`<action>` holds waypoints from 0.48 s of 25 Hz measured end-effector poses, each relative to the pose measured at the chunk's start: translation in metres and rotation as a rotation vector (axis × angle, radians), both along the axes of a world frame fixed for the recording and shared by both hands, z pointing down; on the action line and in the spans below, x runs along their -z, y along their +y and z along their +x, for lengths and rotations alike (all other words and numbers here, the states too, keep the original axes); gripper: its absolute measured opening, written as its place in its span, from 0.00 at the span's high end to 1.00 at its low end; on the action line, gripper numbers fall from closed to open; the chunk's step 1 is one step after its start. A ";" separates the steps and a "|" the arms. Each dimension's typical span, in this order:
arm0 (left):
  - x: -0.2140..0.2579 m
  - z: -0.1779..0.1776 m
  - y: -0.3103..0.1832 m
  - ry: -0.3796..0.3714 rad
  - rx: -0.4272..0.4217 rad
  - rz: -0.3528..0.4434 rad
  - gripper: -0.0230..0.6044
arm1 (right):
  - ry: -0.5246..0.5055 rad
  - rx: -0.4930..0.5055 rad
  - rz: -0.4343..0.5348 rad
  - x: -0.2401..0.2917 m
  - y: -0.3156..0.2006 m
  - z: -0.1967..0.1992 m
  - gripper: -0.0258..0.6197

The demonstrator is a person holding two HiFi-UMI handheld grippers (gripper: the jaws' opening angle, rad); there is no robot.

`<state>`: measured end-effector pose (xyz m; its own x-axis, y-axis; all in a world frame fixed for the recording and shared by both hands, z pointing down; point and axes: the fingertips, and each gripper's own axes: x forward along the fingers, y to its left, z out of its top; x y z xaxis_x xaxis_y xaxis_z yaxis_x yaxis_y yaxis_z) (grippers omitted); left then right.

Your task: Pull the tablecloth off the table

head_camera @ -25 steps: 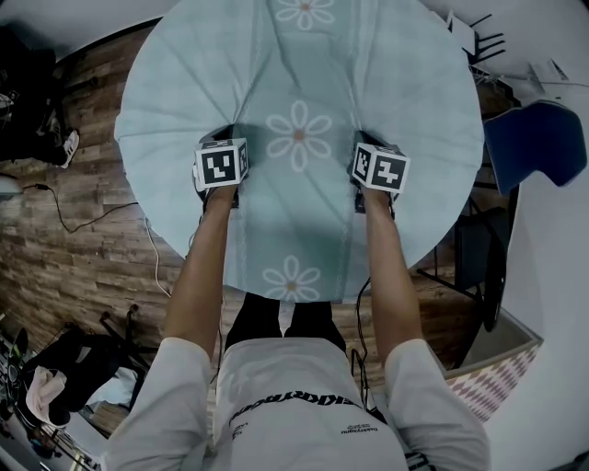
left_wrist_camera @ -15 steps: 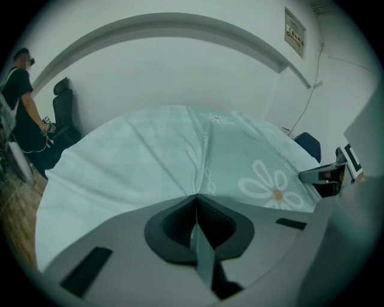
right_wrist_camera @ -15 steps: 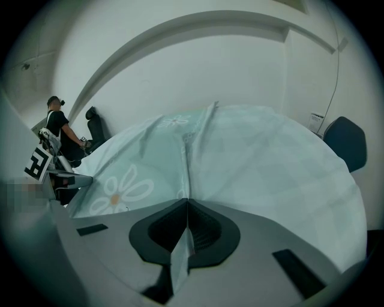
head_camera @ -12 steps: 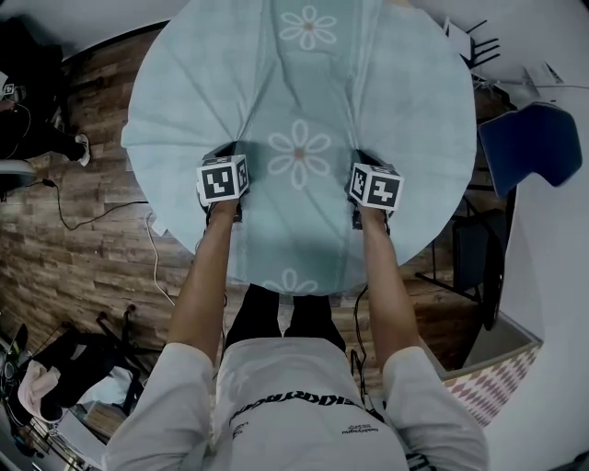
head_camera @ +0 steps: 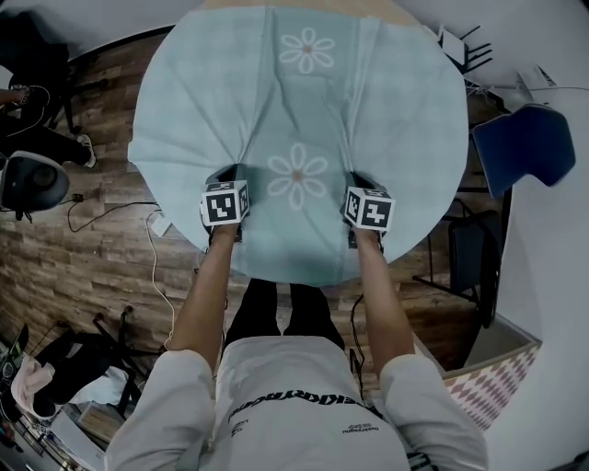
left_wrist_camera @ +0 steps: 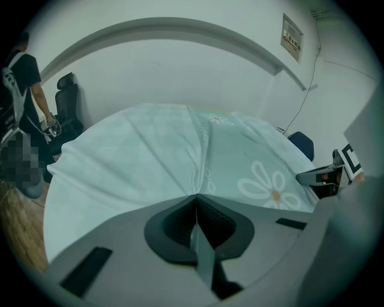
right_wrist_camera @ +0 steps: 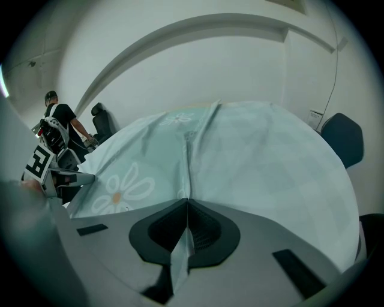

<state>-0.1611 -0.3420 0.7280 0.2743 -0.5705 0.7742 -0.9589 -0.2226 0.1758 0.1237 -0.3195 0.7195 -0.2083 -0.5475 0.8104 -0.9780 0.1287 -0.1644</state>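
A pale blue-green tablecloth [head_camera: 304, 101] printed with white daisies covers the round table, and its near hem hangs over the edge in front of me. My left gripper [head_camera: 227, 179] is shut on a pinched fold of the cloth [left_wrist_camera: 196, 207], left of the middle daisy [head_camera: 297, 175]. My right gripper [head_camera: 359, 184] is shut on another fold [right_wrist_camera: 185, 222] to the daisy's right. Creases fan out from both grips. A thin strip of bare tabletop [head_camera: 294, 5] shows at the far edge. Each gripper view shows the other gripper [left_wrist_camera: 330, 177] [right_wrist_camera: 57, 171] beside it.
A blue chair [head_camera: 529, 143] and a dark chair frame [head_camera: 474, 253] stand to the right of the table. A round grey device [head_camera: 32, 182] and cables [head_camera: 152, 235] lie on the wooden floor at left. A person [left_wrist_camera: 27, 78] stands beyond the table's left side.
Both grippers have drawn back toward me with the cloth in them. The daisies have slid nearer, more cloth hangs over the near edge, and the far tabletop edge has appeared.
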 end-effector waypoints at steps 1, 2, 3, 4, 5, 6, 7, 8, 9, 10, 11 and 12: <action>0.000 -0.001 0.007 0.004 0.000 -0.001 0.94 | -0.003 0.001 -0.003 0.000 0.007 0.000 0.91; 0.000 -0.002 0.015 0.007 -0.001 -0.003 0.94 | -0.008 0.001 -0.006 0.000 0.014 -0.001 0.91; 0.000 -0.003 0.023 0.010 -0.002 -0.005 0.94 | -0.014 0.001 -0.009 0.000 0.021 -0.001 0.91; 0.001 -0.004 0.031 0.014 -0.001 -0.007 0.94 | -0.016 0.004 -0.013 0.000 0.028 -0.002 0.91; 0.001 -0.005 0.040 0.018 0.000 -0.009 0.94 | -0.014 0.011 -0.016 0.000 0.035 -0.002 0.91; 0.000 -0.006 0.048 0.018 0.000 -0.009 0.94 | -0.009 0.021 -0.018 0.000 0.042 -0.003 0.91; 0.000 -0.006 0.055 0.013 -0.004 -0.008 0.94 | -0.006 0.029 -0.021 0.000 0.049 -0.003 0.91; -0.001 -0.006 0.063 0.004 -0.010 -0.007 0.94 | -0.009 0.032 -0.025 -0.001 0.056 -0.003 0.91; -0.001 -0.006 0.070 -0.005 -0.017 -0.007 0.94 | -0.015 0.032 -0.031 -0.001 0.063 -0.002 0.91; -0.001 -0.006 0.077 -0.011 -0.022 -0.010 0.94 | -0.020 0.031 -0.037 -0.001 0.070 -0.002 0.91; -0.001 -0.005 0.084 -0.013 -0.024 -0.014 0.94 | -0.022 0.032 -0.044 -0.002 0.077 -0.002 0.91; -0.001 -0.005 0.091 -0.014 -0.025 -0.020 0.94 | -0.020 0.037 -0.050 -0.002 0.084 -0.002 0.91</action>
